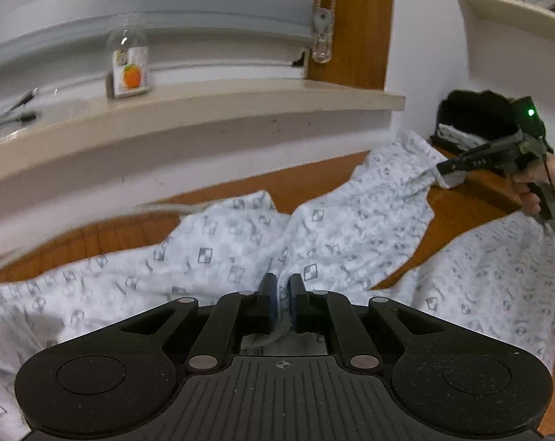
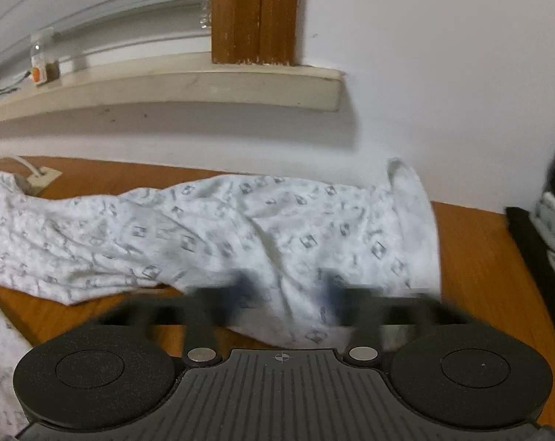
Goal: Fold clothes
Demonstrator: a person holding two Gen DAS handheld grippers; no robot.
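A white garment (image 1: 343, 228) with a small grey square print lies crumpled across a wooden table (image 1: 314, 183). My left gripper (image 1: 281, 286) is shut on a fold of this cloth, which runs down between the blue pads. In the right wrist view the garment (image 2: 240, 228) stretches left to right along the wall. My right gripper (image 2: 285, 290) is blurred, its fingers (image 2: 240, 286) standing apart over the cloth's near edge. From the left wrist view, the right gripper (image 1: 448, 167) sits at the garment's far right end, with a hand (image 1: 534, 191) holding it.
A window ledge (image 1: 204, 110) with a plastic bottle (image 1: 128, 62) runs above the table against the white wall. A black tray of items (image 1: 461, 121) stands at the table's right end. A cable and socket block (image 2: 38, 178) lie at the far left.
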